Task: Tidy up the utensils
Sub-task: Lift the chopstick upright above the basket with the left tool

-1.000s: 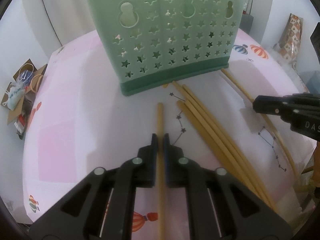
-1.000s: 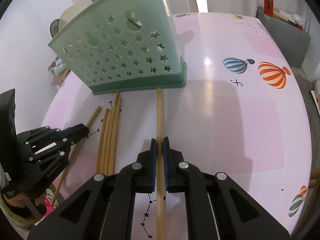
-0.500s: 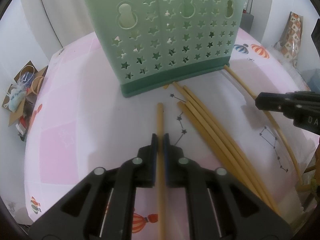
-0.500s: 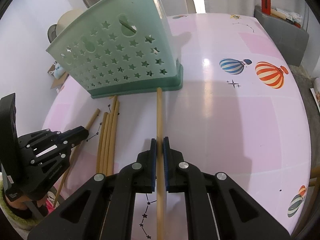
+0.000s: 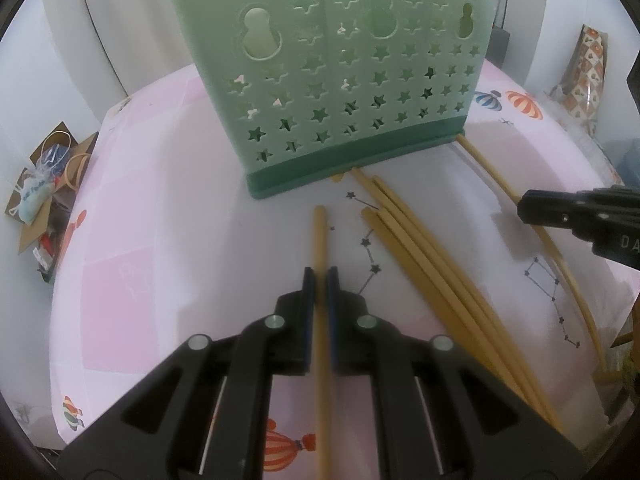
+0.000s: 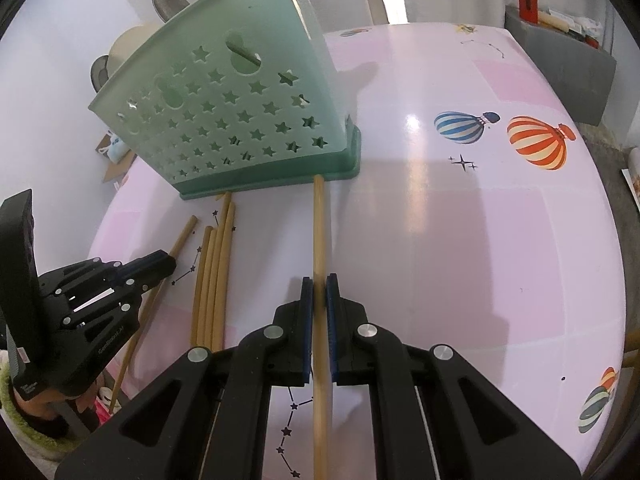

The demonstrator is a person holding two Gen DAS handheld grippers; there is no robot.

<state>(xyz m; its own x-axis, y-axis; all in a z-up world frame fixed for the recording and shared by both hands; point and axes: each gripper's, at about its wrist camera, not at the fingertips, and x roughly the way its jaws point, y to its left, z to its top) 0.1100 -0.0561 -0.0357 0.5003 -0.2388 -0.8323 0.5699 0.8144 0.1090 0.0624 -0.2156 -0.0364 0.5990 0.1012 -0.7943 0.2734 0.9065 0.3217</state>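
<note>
Chopsticks (image 5: 320,248) (image 6: 319,232): we clamp one in each gripper, left (image 5: 319,276) and right (image 6: 319,284); lifted carelessly, either could snag the green basket (image 6: 240,120) at upper centre.

At twelve o'clock the green basket (image 6: 240,112) blocks my way; bare counter (image 6: 460,248) lies open toward two.

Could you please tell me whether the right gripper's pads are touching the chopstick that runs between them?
Touching. In the right wrist view the right gripper is shut on the chopstick, both blue pads pressed against its sides with no gap showing.
</note>
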